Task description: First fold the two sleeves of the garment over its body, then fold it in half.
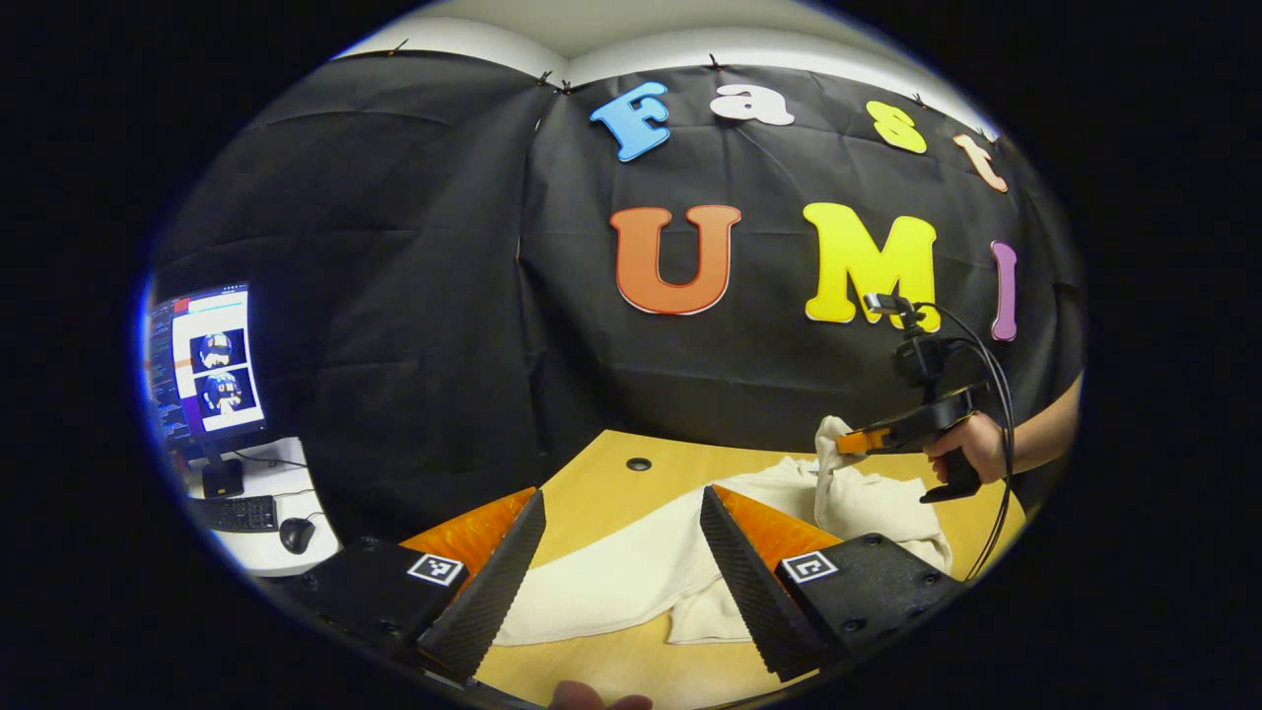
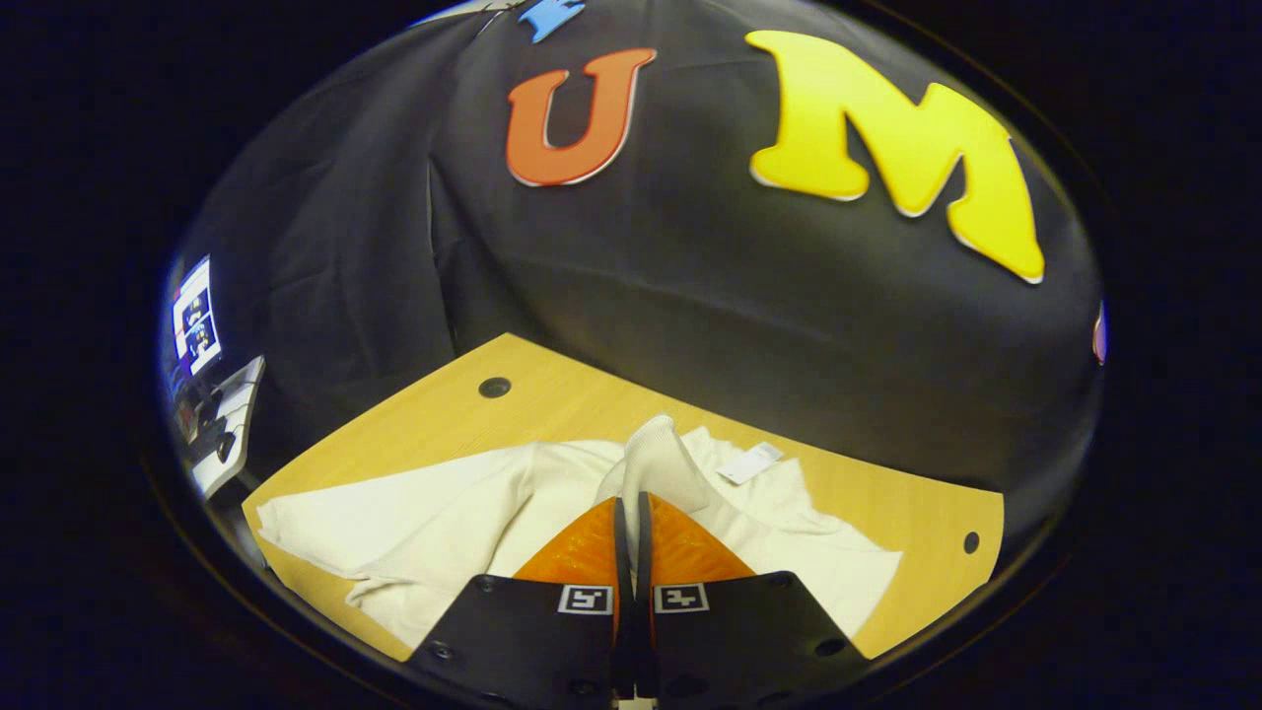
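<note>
A cream long-sleeved garment [image 1: 611, 572] lies spread on the wooden table [image 1: 592, 483]. In the left gripper view my left gripper [image 1: 621, 513] hovers open above the garment's near part, with nothing between its fingers. Farther right, a hand holds my right gripper [image 1: 845, 442], which has one sleeve [image 1: 838, 488] pinched and raised off the table. In the right gripper view my right gripper [image 2: 631, 501] is shut on that sleeve's cuff [image 2: 659, 456], which stands up above the garment's body [image 2: 444, 513]. A white tag [image 2: 749, 463] lies near the collar.
The table [image 2: 552, 404] has cable holes [image 2: 494, 387] [image 2: 972, 541] near its back corners and ends at the black cloth wall. To the left stands a white side desk with a monitor [image 1: 207, 365], keyboard [image 1: 237, 513] and mouse [image 1: 296, 534].
</note>
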Tool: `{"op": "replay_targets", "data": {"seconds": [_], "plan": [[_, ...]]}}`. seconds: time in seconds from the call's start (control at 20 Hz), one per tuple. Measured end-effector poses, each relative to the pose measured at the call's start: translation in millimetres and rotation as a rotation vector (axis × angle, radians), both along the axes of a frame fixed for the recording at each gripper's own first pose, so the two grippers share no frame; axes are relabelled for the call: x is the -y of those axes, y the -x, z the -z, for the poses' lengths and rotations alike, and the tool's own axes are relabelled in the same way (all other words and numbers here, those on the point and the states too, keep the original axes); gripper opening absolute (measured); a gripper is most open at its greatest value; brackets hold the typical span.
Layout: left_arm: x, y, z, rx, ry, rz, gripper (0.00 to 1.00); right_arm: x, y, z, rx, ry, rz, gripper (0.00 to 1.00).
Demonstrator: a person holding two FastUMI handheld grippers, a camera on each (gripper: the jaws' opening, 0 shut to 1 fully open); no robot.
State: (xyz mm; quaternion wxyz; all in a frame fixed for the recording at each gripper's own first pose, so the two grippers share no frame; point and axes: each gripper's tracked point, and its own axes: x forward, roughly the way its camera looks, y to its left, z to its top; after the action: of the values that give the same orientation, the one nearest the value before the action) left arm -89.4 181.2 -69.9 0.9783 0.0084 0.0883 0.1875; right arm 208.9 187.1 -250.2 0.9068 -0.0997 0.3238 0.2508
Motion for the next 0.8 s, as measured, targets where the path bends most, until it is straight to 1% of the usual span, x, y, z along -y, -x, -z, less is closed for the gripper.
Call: {"op": "replay_targets", "data": {"seconds": [0.1, 0.15, 0.2, 0.4, 0.55, 0.6, 0.65, 0.75, 0.8], "plan": [[-10.2, 5.2, 2.0, -0.002, -0.002, -0.004, 1.00, -27.9, -4.3, 19.0, -0.009, 0.007, -0.002, 0.01], [-9.8, 5.3, 3.0, -0.001, 0.004, 0.011, 1.00, -36.9, -4.9, 29.8, -0.018, 0.012, 0.008, 0.01], [-4.6, 4.4, 3.7, -0.001, 0.007, 0.044, 1.00, -45.2, -6.6, 40.7, -0.031, 0.017, 0.019, 0.01], [2.3, 0.0, 16.0, -0.026, 0.022, 0.099, 1.00, -60.4, -10.8, 81.0, -0.065, 0.042, 0.065, 0.01], [9.4, -3.2, 27.3, -0.041, 0.063, 0.137, 1.00, -70.2, -15.3, 95.4, -0.072, 0.020, 0.085, 0.01], [10.3, -4.1, 29.1, -0.044, 0.071, 0.144, 1.00, -76.6, -14.0, 97.2, -0.084, -0.010, 0.083, 0.00], [8.2, -4.8, 31.4, -0.048, 0.073, 0.143, 1.00, -83.1, -11.8, 94.9, -0.090, -0.034, 0.081, 0.06], [1.1, -5.0, 37.3, -0.059, 0.071, 0.134, 1.00, -92.8, -10.8, 83.9, -0.075, -0.077, 0.074, 0.13], [-3.0, -4.3, 39.0, -0.062, 0.066, 0.127, 1.00, -98.1, -8.5, 78.3, -0.062, -0.085, 0.062, 0.15]]}}
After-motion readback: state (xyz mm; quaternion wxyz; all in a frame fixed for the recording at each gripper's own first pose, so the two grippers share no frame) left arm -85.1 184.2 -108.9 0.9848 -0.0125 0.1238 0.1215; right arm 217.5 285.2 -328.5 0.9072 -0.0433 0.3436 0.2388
